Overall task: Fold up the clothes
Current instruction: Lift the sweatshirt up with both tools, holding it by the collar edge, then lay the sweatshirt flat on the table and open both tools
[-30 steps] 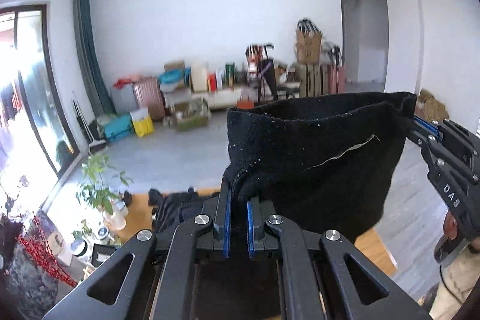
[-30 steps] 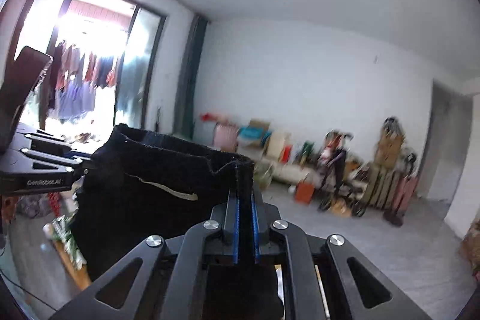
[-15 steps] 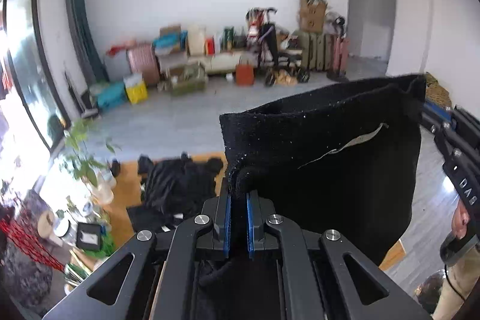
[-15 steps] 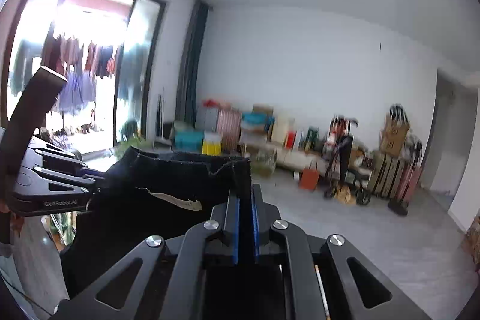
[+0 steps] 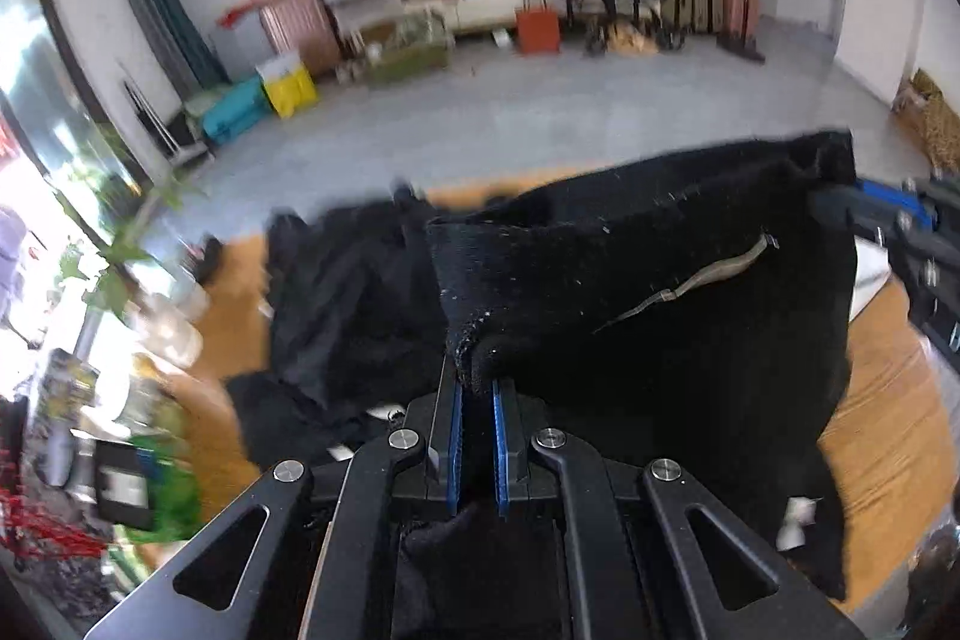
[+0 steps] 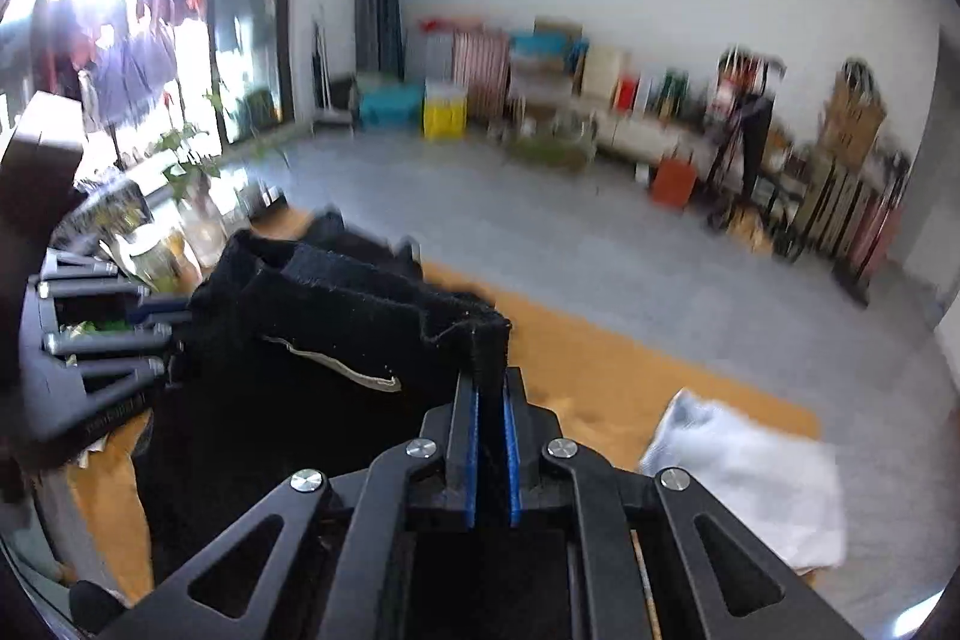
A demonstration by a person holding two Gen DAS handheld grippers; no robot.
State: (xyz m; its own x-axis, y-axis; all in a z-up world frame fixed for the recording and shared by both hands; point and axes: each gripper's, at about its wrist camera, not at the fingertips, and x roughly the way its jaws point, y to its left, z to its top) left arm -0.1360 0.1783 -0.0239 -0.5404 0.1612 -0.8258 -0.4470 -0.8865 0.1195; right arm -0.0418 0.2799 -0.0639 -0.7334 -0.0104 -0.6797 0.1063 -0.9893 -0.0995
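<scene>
The left gripper (image 5: 474, 394) and right gripper (image 6: 491, 388) each had their fingers clamped on an upper corner of the black garment (image 5: 648, 304), which hung stretched between them above the tabletop (image 6: 600, 358). Both grips were shallow; a corner could slip free. The hanging hem, blurred, might bunch on the dark clothes (image 5: 348, 298) beneath.

We count two tools, the left tool (image 5: 474, 388) and the right tool (image 6: 491, 382), one black garment (image 5: 660, 292) stretched between them, one dark clothes heap (image 5: 348, 292), one white folded cloth (image 6: 750, 472), and one table (image 6: 600, 358).
</scene>
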